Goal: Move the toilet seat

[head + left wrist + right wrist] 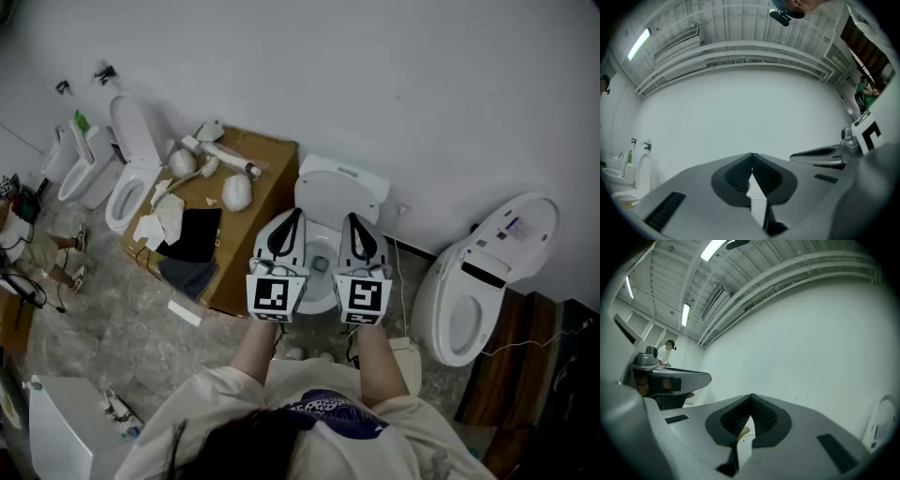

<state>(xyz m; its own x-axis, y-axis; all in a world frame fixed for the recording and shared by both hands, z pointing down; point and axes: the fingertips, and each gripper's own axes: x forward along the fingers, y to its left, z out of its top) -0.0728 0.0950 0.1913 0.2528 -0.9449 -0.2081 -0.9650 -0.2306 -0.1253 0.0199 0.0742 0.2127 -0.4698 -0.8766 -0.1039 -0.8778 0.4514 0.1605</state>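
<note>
Sticking out from the person's 2 arms, the left gripper and right gripper are both pinching shut on nothing, hanging right over the toilet seat at the toilet's front edge, so they are likely needing to open, dip low and lift slowly.

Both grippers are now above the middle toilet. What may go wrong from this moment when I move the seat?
1. The left gripper and the right gripper are both shut and empty. If they push on the smooth white toilet, the tips might slip.
2. The cardboard box with loose items stands close on the toilet's left. A wide swing could knock them.
</note>
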